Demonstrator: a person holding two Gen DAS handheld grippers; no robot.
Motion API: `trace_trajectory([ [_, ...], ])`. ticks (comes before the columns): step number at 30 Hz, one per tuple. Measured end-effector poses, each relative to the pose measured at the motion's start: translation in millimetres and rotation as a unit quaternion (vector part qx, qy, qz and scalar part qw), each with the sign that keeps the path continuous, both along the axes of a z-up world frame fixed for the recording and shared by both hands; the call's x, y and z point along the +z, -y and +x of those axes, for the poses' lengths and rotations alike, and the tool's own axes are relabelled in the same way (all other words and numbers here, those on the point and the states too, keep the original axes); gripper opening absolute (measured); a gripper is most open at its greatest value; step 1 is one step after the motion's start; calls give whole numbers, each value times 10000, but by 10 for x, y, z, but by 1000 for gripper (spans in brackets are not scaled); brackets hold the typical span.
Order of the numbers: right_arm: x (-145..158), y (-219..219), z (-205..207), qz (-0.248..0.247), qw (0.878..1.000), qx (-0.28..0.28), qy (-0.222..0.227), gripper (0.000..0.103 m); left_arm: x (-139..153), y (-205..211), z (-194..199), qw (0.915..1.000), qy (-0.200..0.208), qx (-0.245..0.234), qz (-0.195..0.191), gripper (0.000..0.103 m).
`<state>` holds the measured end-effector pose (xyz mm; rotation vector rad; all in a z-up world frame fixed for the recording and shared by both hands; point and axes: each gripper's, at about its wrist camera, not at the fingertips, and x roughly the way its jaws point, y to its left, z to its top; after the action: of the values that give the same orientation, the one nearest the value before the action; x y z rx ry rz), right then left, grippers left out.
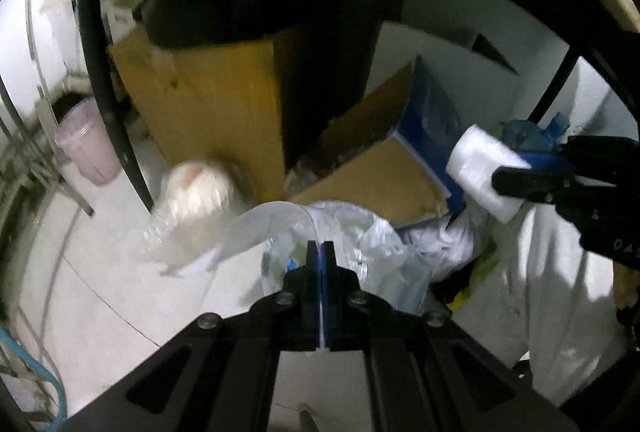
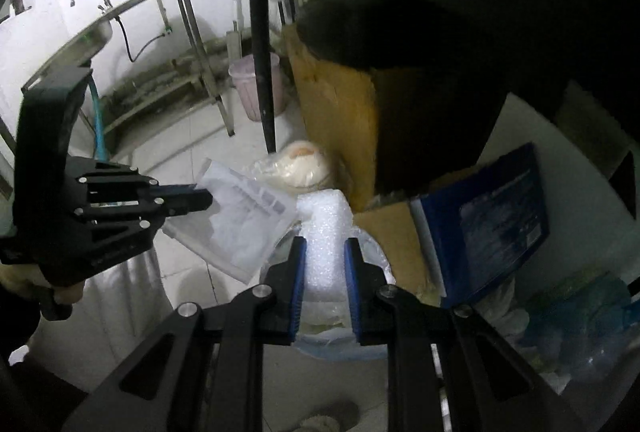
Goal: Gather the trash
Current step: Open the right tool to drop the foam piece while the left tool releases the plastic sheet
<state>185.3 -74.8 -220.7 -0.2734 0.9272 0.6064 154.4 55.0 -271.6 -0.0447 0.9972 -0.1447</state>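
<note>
Two pieces of trash are in hand above a plastic-lined bin (image 2: 372, 256) at lower centre. The left claw (image 2: 200, 197), pressed together, pinches a clear plastic bag (image 2: 244, 220); the right claw (image 2: 325, 252) is clamped on a white foam block (image 2: 324, 228). The carrying step looks nearly done. Next, each claw would need to open over the bin's mouth. Print on the bag and the blue box (image 2: 492, 220) is too blurred to read.

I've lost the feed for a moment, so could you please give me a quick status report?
Left gripper shut on a clear plastic bag. Right gripper shut on a white foam piece. Both above the open trash bag; nothing blocking.
</note>
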Motion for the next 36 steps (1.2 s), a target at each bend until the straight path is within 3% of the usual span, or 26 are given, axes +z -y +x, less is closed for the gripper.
trace_trajectory([
  [3,-170,17,116,-19,9999,-73,-130,17,-185,44,57,9997,-179,-42,-134,0],
  [13,-707,142,440,-86,9982,-273,-533,17,-1058,324,470,9949,-954,-324,-58,0],
  [22,-1036,204,650,-62,9956,-402,-849,17,-1727,343,755,9871,-1578,-284,-25,0],
  [27,-1118,210,730,-113,9942,-507,-945,17,-2014,270,871,9812,-1925,-11,-112,0],
  [28,-1148,202,746,-133,9938,-530,-973,17,-2033,256,890,9805,-1960,35,-125,2],
  [30,-1190,170,767,-177,9933,-545,-1005,17,-2029,192,907,9790,-2014,182,-270,28],
  [31,-1205,157,785,-196,9931,-545,-1017,17,-1978,153,901,9798,-1951,263,-350,55],
  [32,-1225,141,796,-216,9929,-543,-1031,17,-1900,110,890,9817,-1822,360,-426,61],
  [36,-1329,53,845,-336,9918,-515,-1117,17,-1685,-15,843,9820,-1701,521,-636,61],
])
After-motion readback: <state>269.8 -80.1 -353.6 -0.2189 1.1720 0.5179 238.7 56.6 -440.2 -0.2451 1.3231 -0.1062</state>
